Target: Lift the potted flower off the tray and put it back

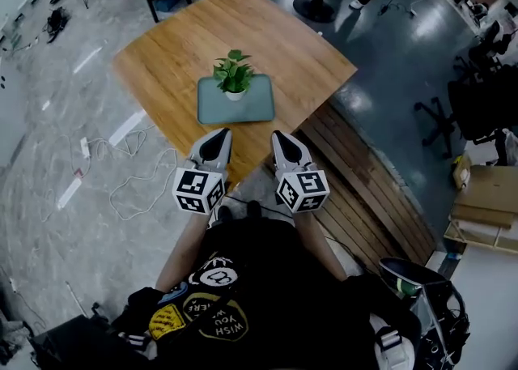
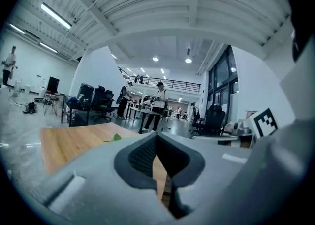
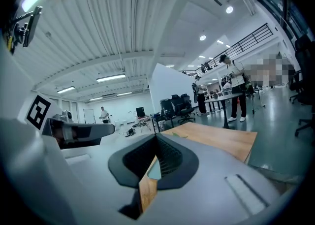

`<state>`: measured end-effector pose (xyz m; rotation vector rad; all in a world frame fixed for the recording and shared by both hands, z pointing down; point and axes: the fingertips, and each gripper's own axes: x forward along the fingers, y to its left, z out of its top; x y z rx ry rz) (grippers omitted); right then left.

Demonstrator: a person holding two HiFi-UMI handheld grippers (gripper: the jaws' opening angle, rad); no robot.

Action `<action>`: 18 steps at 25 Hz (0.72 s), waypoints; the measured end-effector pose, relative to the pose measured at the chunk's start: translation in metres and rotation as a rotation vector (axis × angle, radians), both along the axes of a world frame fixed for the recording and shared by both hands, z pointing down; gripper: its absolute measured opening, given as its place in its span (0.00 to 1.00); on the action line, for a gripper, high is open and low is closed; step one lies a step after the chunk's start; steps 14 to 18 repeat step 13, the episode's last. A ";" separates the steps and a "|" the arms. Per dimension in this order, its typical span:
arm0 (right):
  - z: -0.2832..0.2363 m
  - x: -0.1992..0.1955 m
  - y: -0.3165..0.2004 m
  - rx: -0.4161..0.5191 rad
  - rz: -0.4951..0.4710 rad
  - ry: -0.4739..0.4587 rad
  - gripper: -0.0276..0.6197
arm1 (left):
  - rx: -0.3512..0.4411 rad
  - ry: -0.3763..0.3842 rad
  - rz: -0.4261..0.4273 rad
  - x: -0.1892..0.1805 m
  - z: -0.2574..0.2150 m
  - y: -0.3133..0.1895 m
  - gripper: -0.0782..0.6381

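Note:
A small potted flower (image 1: 233, 75) with green leaves and a white pot stands upright on a grey-green tray (image 1: 212, 109) in the middle of a wooden table (image 1: 162, 61). My left gripper (image 1: 218, 135) and right gripper (image 1: 279, 135) hover side by side at the table's near edge, short of the tray, pointing toward it. Both have their jaws shut tip to tip with nothing between them. In the left gripper view the shut left gripper (image 2: 156, 135) hides most of the plant; only one leaf (image 2: 116, 138) shows. The right gripper (image 3: 156, 138) looks across the table (image 3: 216, 138).
A slatted wooden bench (image 1: 364, 190) runs along the table's right side. Cables (image 1: 121, 174) lie on the floor at the left. An office chair (image 1: 453, 109), cardboard boxes (image 1: 486, 198) and a bag (image 1: 413, 279) are at the right. People stand far behind.

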<state>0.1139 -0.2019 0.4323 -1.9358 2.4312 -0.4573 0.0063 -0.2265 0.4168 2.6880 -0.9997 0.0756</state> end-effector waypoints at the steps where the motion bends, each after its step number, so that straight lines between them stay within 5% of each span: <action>1: 0.003 0.001 0.000 -0.007 0.001 -0.004 0.04 | -0.006 0.023 0.035 0.007 0.000 0.004 0.10; 3: 0.008 0.004 0.001 -0.017 0.004 -0.005 0.04 | -0.024 0.061 0.087 0.018 0.001 0.009 0.10; 18: 0.007 -0.001 -0.009 -0.010 -0.021 0.000 0.04 | -0.034 -0.005 0.106 0.028 0.014 0.011 0.10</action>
